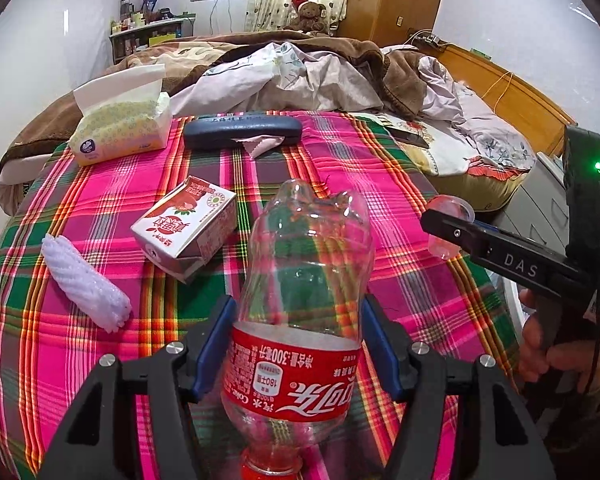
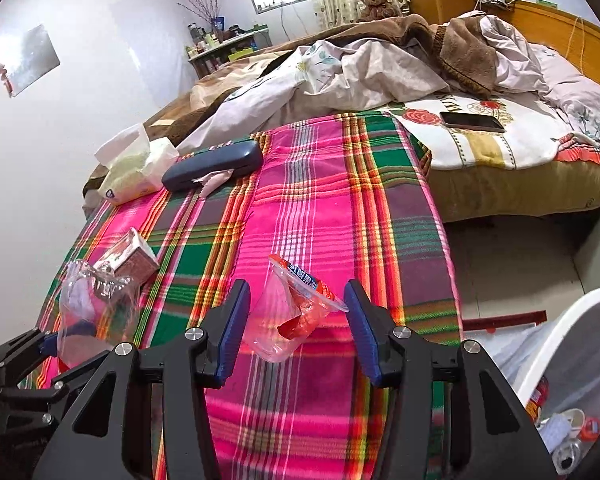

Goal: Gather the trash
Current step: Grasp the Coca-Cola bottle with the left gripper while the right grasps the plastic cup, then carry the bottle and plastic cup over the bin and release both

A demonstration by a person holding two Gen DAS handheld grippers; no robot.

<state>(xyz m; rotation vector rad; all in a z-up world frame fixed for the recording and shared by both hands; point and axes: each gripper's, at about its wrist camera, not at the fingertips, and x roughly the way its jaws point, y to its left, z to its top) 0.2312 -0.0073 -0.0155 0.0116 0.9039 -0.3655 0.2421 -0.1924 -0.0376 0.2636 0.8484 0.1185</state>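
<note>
Two grippers hung over the plaid blanket: the left gripper was clamped on an empty cola bottle, neck toward the camera. The right gripper pinched a clear jelly cup by its rim and base, near a white bin beside the bed.

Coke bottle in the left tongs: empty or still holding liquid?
Empty. The Coke bottle is see-through above its red label, the plaid blanket showing through; no liquid visible, and the body looks crumpled.
</note>
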